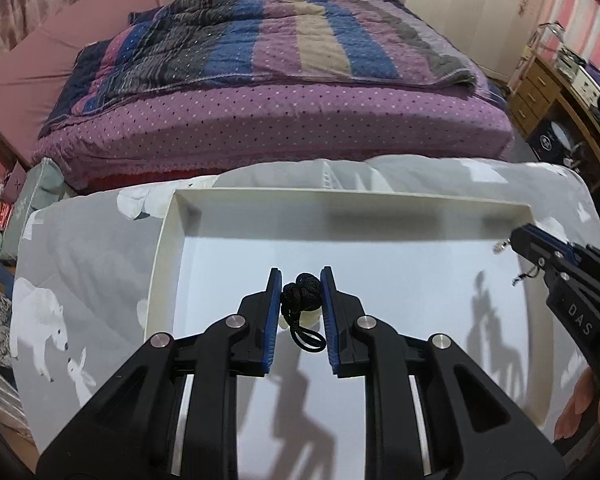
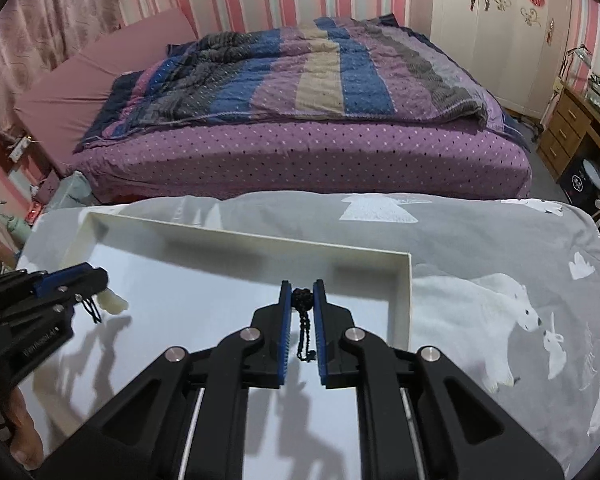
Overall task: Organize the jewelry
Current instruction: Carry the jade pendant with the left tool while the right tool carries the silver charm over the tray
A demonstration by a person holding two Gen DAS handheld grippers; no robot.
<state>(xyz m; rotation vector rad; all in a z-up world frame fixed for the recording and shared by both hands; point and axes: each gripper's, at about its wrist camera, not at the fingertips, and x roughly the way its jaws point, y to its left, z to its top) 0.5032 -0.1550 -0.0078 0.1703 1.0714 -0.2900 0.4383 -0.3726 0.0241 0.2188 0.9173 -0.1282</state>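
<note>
We cannot make out the small silvery clasp (image 1: 499, 247) at the right gripper's (image 1: 516, 240) tip; the pale translucent pendant (image 1: 305, 317) is half hidden behind the knotted black cord (image 1: 300, 294), and the shallow white rectangular tray (image 1: 340, 196) runs off the bottom edge

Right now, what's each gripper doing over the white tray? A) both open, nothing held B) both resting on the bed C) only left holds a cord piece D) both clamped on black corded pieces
D: the left gripper is shut on a black cord with a pale pendant, and the right gripper is shut on a black knotted cord, both above the white tray.
</note>
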